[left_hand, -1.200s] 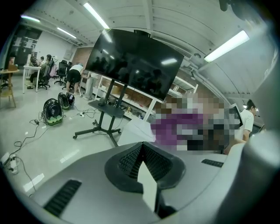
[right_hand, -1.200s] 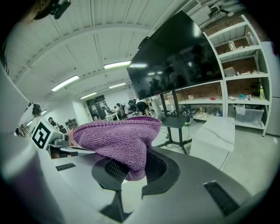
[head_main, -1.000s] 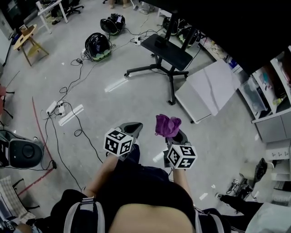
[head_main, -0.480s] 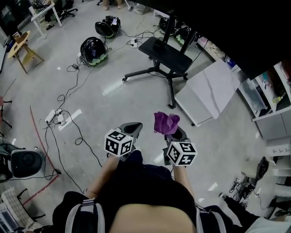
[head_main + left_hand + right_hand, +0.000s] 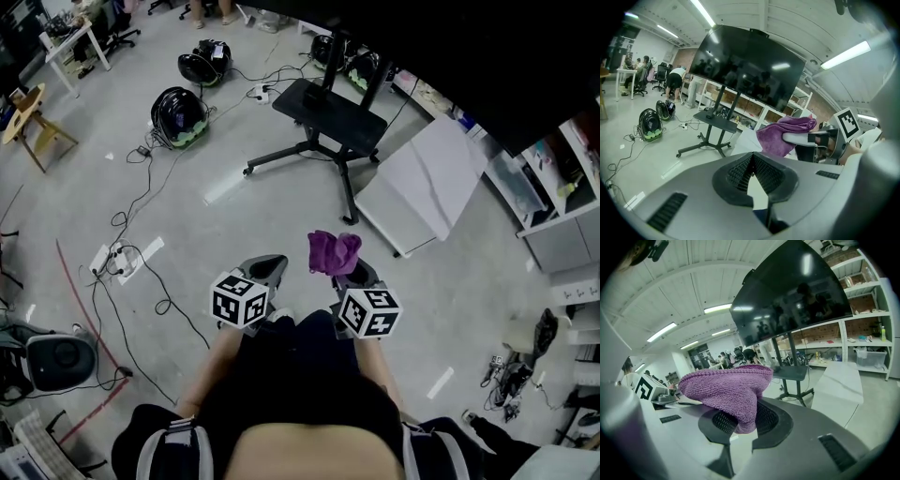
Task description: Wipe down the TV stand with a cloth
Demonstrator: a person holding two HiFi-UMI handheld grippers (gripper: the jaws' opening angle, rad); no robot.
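The cloth (image 5: 729, 390) is purple and knitted-looking, bunched into a soft wad, its lower end pinched between the jaws of the right gripper (image 5: 739, 422) and the rest flopping over above them. The TV stand (image 5: 328, 108) stands well ahead on the floor: black, with splayed legs, a flat shelf and twin posts carrying a dark screen.

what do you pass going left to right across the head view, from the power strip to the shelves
power strip → left gripper → purple cloth → white board → shelves
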